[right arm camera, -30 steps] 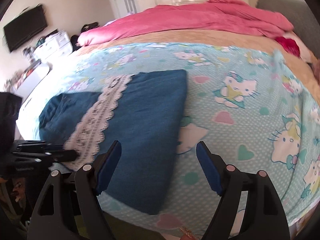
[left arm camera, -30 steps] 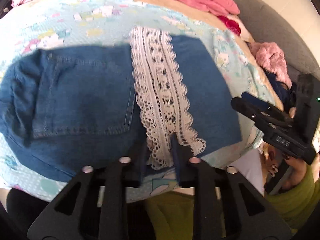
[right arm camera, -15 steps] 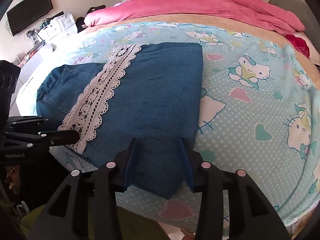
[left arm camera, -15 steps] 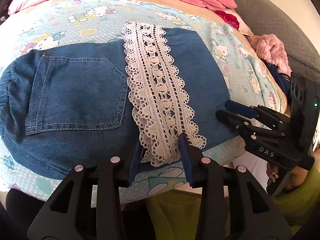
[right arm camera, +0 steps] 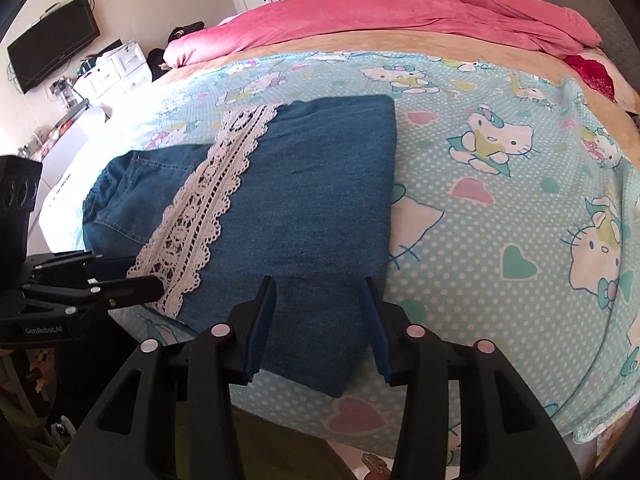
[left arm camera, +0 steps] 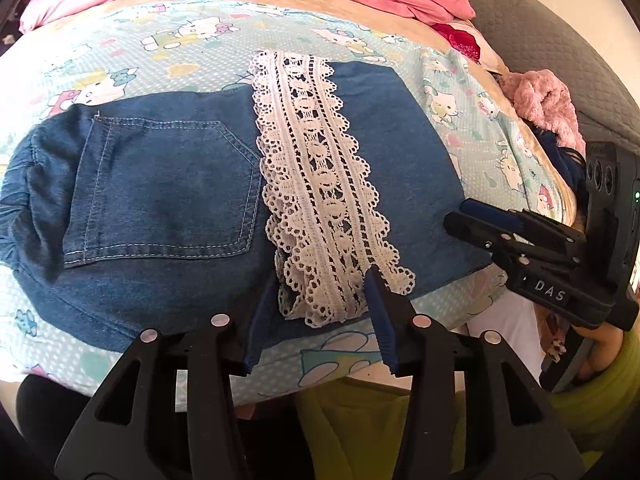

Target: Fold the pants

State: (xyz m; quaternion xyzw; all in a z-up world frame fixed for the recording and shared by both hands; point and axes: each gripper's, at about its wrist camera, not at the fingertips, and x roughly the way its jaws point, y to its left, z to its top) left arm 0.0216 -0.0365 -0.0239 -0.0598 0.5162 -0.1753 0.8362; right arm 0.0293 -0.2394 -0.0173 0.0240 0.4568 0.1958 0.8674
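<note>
The folded blue denim pants (left arm camera: 160, 200) with a white lace hem band (left arm camera: 324, 200) lay flat on the bed's light blue cartoon-cat sheet (right arm camera: 500, 220), near its front edge. The left claw (left arm camera: 320, 292) stood open astride the lace end. The right claw (right arm camera: 320, 300) stood open over the denim's near corner.

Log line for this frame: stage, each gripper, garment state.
stage: mid-fold | left gripper: open, straddling lace hem | right gripper: open, straddling near denim edge | pants: folded once, flat on bedsheet
</note>
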